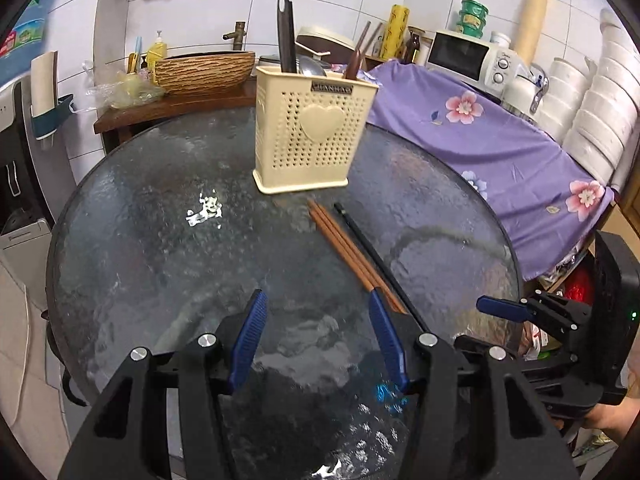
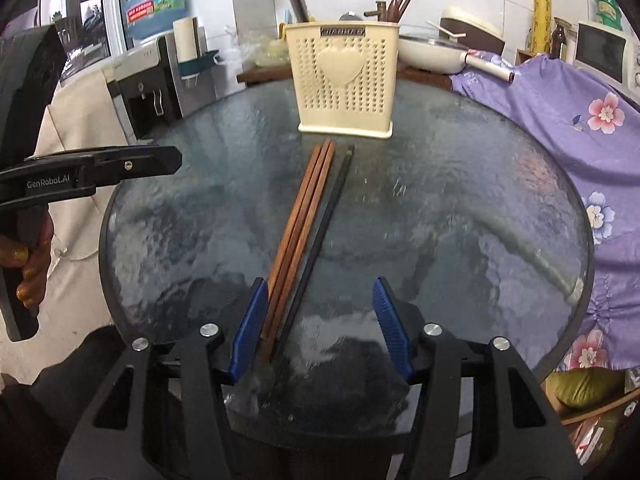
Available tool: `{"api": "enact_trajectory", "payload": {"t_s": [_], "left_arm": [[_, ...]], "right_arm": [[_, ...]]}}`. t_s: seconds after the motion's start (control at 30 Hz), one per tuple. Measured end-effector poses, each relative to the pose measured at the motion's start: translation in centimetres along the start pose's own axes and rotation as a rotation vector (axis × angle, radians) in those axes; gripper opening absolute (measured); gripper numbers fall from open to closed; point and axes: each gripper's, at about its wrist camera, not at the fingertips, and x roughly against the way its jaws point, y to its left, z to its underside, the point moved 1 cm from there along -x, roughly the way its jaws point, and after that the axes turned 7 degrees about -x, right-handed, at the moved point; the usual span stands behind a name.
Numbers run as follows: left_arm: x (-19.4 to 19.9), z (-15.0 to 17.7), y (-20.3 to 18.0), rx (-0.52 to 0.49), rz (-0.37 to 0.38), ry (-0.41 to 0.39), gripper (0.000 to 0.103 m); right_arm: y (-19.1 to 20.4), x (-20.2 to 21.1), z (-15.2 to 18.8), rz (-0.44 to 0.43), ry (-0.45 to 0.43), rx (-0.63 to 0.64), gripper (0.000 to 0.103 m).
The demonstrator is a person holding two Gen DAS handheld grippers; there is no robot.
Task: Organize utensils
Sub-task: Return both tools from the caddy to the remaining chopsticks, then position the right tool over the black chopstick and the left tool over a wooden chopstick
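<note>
Three loose utensils lie side by side on the round glass bench [image 2: 460,200]: a pair of brown wooden chopsticks [image 2: 300,216], touching each other along their length, and just to their right a single black chopstick [image 2: 324,220]. Their far tips point toward the cream perforated utensil holder [image 2: 346,76], which stands upright near the far edge of the bench and already carries a dark-handled utensil [image 1: 286,36] on its left and more brown chopsticks [image 1: 358,56] on its right.

The right gripper [image 2: 318,328] hovers over the near ends of the three sticks with its jaws spread wide and nothing between them gripped; the brown pair runs just inside its left blue pad, the black stick nearer the middle of the gap. The left gripper [image 1: 318,334] is also spread open and empty, off to the left of the sticks over bare glass.

The step in hand appears to be the pick-up of the remaining sticks. The next move likely calls for lowering the right gripper until the pads straddle the sticks at bench level, then closing squarely. The thin sticks lie flat on smooth glass, so they may roll or slide apart as the pads close.
</note>
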Motion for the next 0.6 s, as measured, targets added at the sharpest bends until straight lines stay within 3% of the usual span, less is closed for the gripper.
{"api": "enact_trajectory", "payload": {"t_s": [0.27,0.4,0.5,0.6], "left_arm": [[-0.9,1.7,-1.6,-0.004,0.004,0.031,0.052],[-1.2,2.4,-2.6,-0.014,0.013,0.045,0.051],[-1.6,2.8,-3.5,-0.024,0.035,0.065,0.050],[-2.0,3.2,-4.5,-0.039,0.052,0.085,0.050]], "right_arm": [[0.2,-1.3,1.0,0.035,0.063,-0.011,0.044],[0.4,-1.1,1.1,0.046,0.056,-0.015,0.042],[0.1,-1.1,1.2,0.065,0.066,-0.029,0.034],[-0.5,-0.8,1.4,0.071,0.059,-0.051,0.032]]}}
